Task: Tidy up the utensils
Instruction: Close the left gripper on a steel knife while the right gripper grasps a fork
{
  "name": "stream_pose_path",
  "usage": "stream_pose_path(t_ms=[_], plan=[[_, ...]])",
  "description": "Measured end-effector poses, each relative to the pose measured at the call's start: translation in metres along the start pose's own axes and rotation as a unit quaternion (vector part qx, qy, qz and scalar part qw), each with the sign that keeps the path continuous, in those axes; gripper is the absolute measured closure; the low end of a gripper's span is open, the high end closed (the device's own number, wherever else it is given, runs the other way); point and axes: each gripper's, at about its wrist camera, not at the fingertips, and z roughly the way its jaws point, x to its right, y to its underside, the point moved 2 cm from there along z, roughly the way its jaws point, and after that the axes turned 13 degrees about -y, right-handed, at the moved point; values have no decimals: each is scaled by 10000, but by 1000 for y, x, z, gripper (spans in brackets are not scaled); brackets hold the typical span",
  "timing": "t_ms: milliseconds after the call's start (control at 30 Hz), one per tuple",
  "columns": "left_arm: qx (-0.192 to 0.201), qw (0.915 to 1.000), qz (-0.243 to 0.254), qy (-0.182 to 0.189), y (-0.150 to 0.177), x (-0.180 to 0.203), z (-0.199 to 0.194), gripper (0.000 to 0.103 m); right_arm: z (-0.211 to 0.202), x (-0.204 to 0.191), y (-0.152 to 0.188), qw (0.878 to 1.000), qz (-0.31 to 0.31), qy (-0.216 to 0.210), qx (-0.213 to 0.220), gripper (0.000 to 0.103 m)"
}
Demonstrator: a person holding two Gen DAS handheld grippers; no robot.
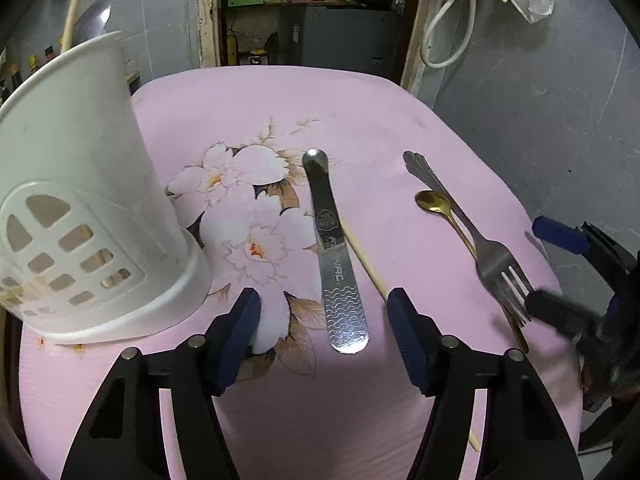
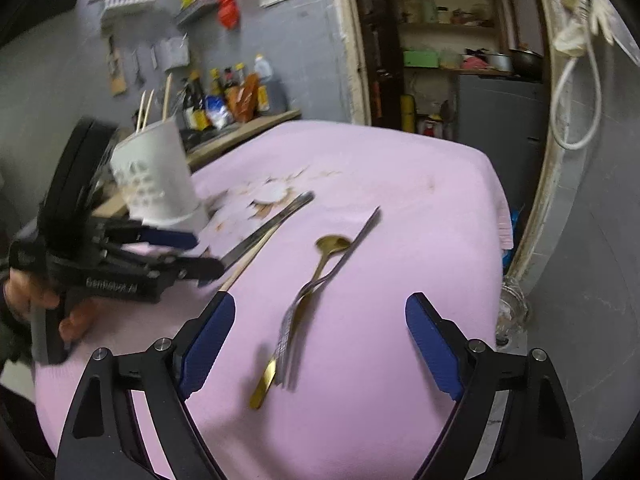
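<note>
On the pink flowered tablecloth (image 1: 360, 112) lie a flat steel knife (image 1: 332, 248), one wooden chopstick (image 1: 366, 260), a gold spoon (image 1: 434, 202) and a steel fork (image 1: 492, 256) that crosses the spoon. A white slotted utensil holder (image 1: 80, 208) stands at the left with chopsticks in it. My left gripper (image 1: 322, 304) is open, its pads on either side of the knife's textured end and clear of it. My right gripper (image 2: 320, 304) is open above the fork (image 2: 344, 256) and spoon (image 2: 332, 244), touching neither. The left gripper (image 2: 200, 254) shows blurred beside the holder (image 2: 156, 176).
Bottles and packets (image 2: 228, 96) line a wooden ledge behind the table. A doorway with shelves (image 1: 312, 12) opens beyond the far edge. A white hose (image 1: 448, 36) and gloves hang on the grey wall at the right, where the table drops off.
</note>
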Motion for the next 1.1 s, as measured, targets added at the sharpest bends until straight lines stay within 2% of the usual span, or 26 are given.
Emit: stream_pose_path(t_ms=[100,367,467,733,867,1100], plan=[[-68,9999,152,-3,0,5,2,56,3,-4,4,9996,-107,234,-115,16],[-155,9988,441,-122,2,15,11,76,7,-2,14,9959,-167,818,-353,16],[-162,9990,380,-170,3,13,13,84,4,10,15,9954,80,913,-294,16],[-178,9997,-36,-187,4,0,8,86,-11,35,19,9915,766,1043,117,16],[-190,9995,-133,-194,7,-4,1,87,-12,32,18,9905,689,1184,134,16],[-178,9993,-252,-216,17,-16,-16,87,-6,18,11,9946,249,1004,51,16]])
